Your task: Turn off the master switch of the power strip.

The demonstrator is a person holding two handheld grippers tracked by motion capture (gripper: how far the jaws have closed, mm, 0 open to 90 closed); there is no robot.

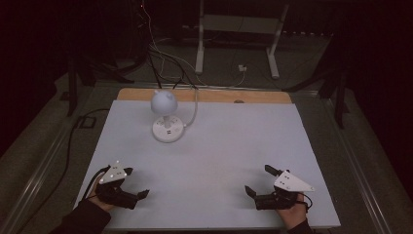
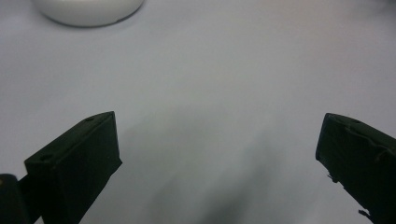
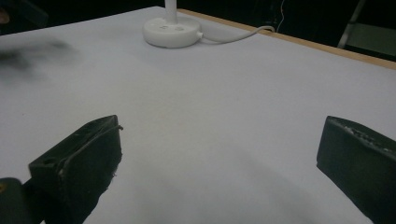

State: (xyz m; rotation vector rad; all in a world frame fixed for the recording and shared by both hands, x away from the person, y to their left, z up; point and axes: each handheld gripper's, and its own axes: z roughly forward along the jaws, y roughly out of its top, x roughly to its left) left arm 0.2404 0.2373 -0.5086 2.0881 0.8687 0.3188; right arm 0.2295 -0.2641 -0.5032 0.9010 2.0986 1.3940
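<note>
Both tongs — left [image 1: 139,187] and right [image 1: 258,180] — gape wide, empty, low over the desk [image 1: 219,146]; the lamp [image 1: 165,117] stands well ahead — approach its base squarely, avoiding the cord [image 1: 194,109].

No legible text at this moment.
We find no words, brands or numbers we can read. The white lamp base [image 1: 168,129] carries a few small dark marks on its top, too small and blurred to make out; the same marks in the right gripper view [image 3: 172,29] stay unreadable.
</note>
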